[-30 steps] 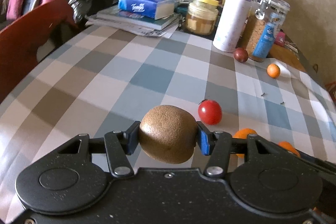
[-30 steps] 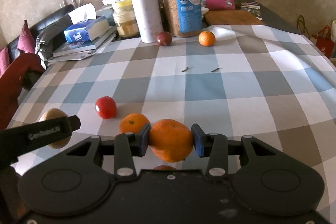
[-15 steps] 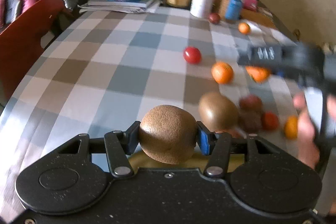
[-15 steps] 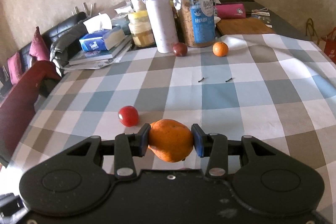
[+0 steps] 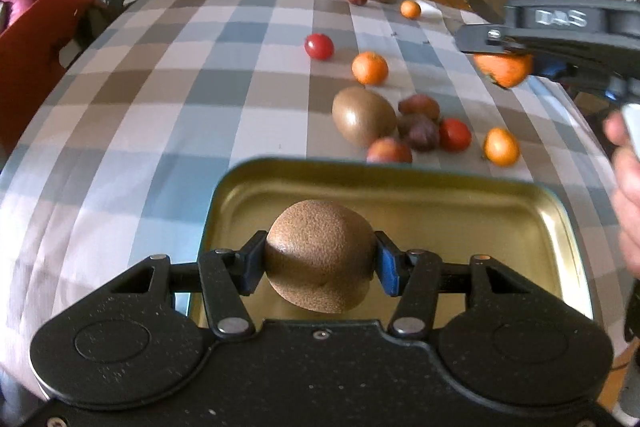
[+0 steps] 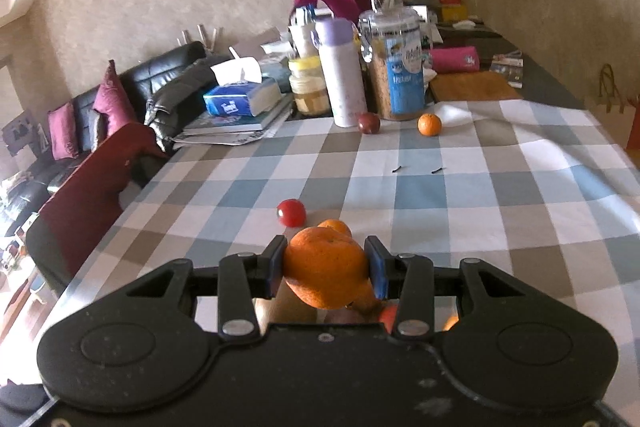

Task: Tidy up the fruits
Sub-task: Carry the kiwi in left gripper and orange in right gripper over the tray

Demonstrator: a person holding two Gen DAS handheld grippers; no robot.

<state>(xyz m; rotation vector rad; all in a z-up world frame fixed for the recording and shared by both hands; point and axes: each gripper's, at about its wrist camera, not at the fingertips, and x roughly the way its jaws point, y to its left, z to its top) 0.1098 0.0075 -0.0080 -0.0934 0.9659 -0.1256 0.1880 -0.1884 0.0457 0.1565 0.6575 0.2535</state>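
A: Left tool is clamped on a kiwi, held above the open gold tin at the near edge of the desk. I'd lower it close to the tin floor before letting go, so it doesn't bounce or roll.

B: And the right tool?

A: Gripping a mandarin, both pads pressed on its sides. The left view puts it at two o'clock from the tin, well above the cloth. It should wait until the kiwi is set down, then come in from that side.

B: What does each view add?

A: Only the left one shows the tin and the loose cluster at twelve o'clock: second kiwi, plums, tomatoes, oranges. The right one shows the far desk clearly, a plum and small orange by the jar.
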